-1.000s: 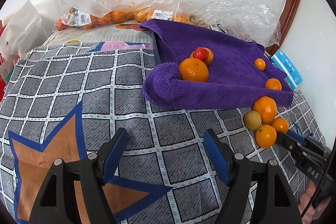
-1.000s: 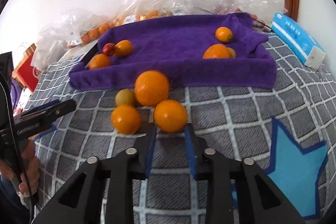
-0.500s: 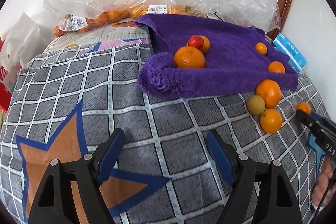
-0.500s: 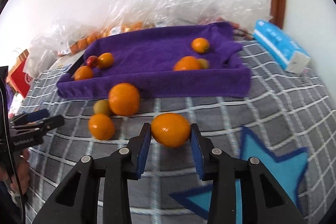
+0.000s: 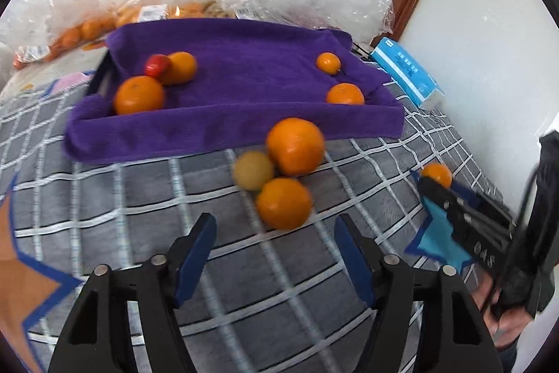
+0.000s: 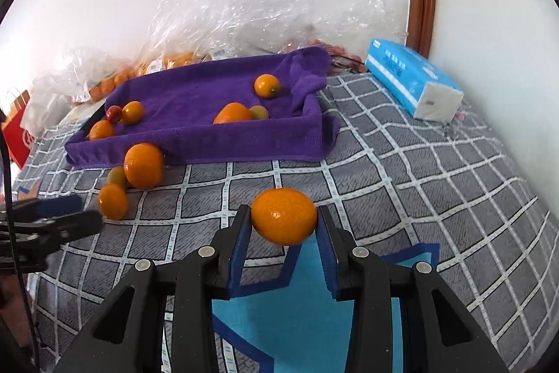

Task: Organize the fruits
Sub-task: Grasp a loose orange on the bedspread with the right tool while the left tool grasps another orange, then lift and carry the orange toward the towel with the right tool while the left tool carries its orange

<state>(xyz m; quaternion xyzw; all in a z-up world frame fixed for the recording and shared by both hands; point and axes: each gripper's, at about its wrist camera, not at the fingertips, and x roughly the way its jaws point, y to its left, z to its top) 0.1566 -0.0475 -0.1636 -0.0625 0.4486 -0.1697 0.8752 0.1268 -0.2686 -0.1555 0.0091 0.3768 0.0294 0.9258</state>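
Pinching a small orange [image 6: 283, 221] across its middle, the right gripper [image 6: 283, 226] lifts it in front of the purple tray [image 6: 195, 142]; firm, light, round, likely slippery. The left gripper [image 5: 276, 254] is closing, nothing between its jaws, behind 3 fruits [image 5: 283, 202] before the tray.

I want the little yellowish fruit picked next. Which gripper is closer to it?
Left. The left gripper hovers just before the yellowish fruit, jaws closing, nothing between them. The right gripper is farther off to the side, holding an orange.
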